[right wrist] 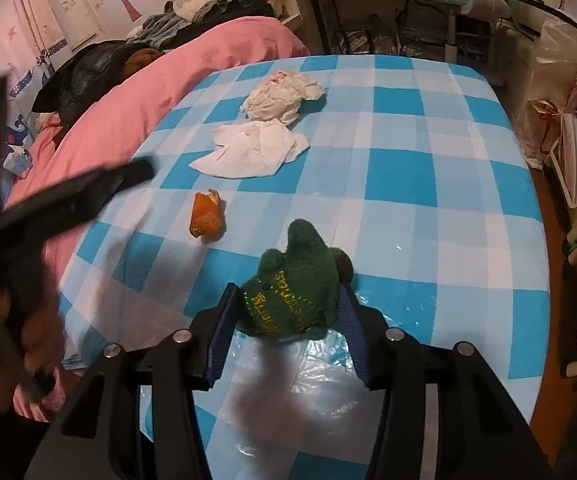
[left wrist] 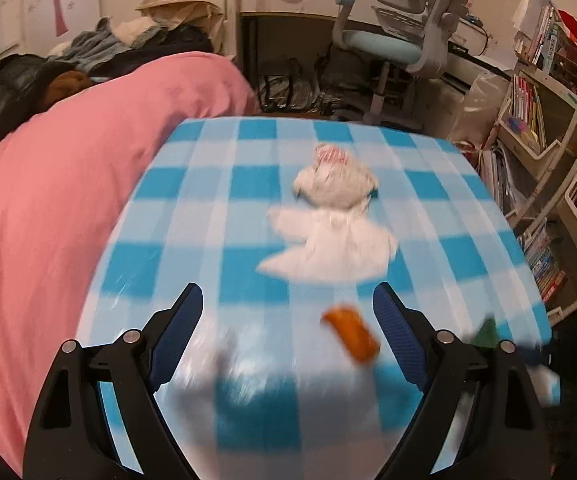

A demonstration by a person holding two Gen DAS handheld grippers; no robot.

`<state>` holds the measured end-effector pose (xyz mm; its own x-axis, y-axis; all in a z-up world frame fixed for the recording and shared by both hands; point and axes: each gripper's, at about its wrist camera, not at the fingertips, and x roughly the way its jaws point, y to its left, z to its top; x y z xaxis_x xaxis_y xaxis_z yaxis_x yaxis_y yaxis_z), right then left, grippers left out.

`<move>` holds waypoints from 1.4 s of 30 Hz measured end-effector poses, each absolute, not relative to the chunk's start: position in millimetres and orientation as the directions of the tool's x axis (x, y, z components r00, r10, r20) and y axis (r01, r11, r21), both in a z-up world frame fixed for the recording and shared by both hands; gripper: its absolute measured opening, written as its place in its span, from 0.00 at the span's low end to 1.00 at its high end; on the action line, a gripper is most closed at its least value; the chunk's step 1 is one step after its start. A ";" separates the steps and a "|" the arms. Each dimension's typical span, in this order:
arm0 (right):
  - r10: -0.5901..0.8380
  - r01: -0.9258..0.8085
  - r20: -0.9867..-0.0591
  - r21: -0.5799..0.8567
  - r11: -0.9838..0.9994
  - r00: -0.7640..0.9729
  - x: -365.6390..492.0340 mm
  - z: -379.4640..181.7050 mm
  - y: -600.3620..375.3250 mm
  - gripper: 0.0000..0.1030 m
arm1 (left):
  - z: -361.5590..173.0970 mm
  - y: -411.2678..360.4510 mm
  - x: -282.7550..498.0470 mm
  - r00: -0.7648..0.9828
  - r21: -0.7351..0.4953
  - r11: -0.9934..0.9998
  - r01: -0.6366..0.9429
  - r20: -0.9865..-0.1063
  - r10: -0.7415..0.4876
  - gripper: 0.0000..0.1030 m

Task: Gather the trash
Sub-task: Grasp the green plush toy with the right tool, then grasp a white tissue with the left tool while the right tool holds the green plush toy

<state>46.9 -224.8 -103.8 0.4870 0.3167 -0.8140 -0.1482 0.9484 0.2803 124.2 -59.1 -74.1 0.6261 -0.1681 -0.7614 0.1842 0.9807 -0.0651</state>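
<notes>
While the right gripper [right wrist: 288, 312] holds the green knit thing [right wrist: 294, 296] between its fingers [right wrist: 220, 332], low over the near edge of the worktop [right wrist: 428, 184], the left gripper [left wrist: 288, 312] hangs with fingers wide and nothing between them. Its view is blurred, so fine detail is unsure.

Trash on the checked cloth: an orange peel [right wrist: 207, 216] near the left edge, a flat white tissue [right wrist: 252, 150] beyond it, and a crumpled white bag [right wrist: 284, 94] just behind the tissue, maybe touching it. No bin shows in either view.

In the left view the peel [left wrist: 350, 334] lies just ahead of the right finger, off-centre. My judgement: the peel is the next pick for the left side. Bring the gripper sideways until the peel is centred btw. the fingers, then go down till the tips nearly touch the cloth, and close slowly. The peel is curled and light, so a push from one finger will slide it away. The plastic cover is slippery, so avoid pinching it w/ the peel.
</notes>
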 end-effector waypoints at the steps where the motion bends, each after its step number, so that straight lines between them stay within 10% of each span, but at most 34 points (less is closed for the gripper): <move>1: 0.318 -0.150 -0.815 0.280 0.948 0.484 48.4 -104.7 -223.9 0.48 | -76.9 -64.3 136.7 0.612 -0.087 0.976 0.200 -0.767 -0.194 0.81; 16: 0.304 -0.204 -0.835 0.234 0.951 0.459 64.5 -115.9 -215.5 0.57 | -132.5 -109.7 196.6 0.514 -0.034 0.966 0.257 -0.842 -0.166 0.75; 19: 0.296 -0.209 -0.839 0.222 0.952 0.457 65.7 -118.1 -213.1 0.58 | -131.7 -107.5 195.1 0.539 -0.014 0.966 0.258 -0.827 -0.157 0.54; 21: 0.288 -0.212 -0.841 0.212 0.954 0.458 66.0 -119.1 -211.6 0.58 | -129.1 -101.4 194.8 0.536 -0.048 0.964 0.263 -0.823 -0.188 0.15; 23: 0.279 -0.217 -0.844 0.198 0.956 0.459 66.4 -120.1 -209.2 0.58 | -128.2 -92.9 196.2 0.514 -0.104 0.959 0.262 -0.826 -0.230 0.03; 42: 0.318 -0.194 -0.748 0.252 0.948 0.583 45.0 -82.9 -203.5 0.50 | -39.8 -11.9 91.1 0.718 -0.089 0.986 0.142 -0.677 -0.164 0.02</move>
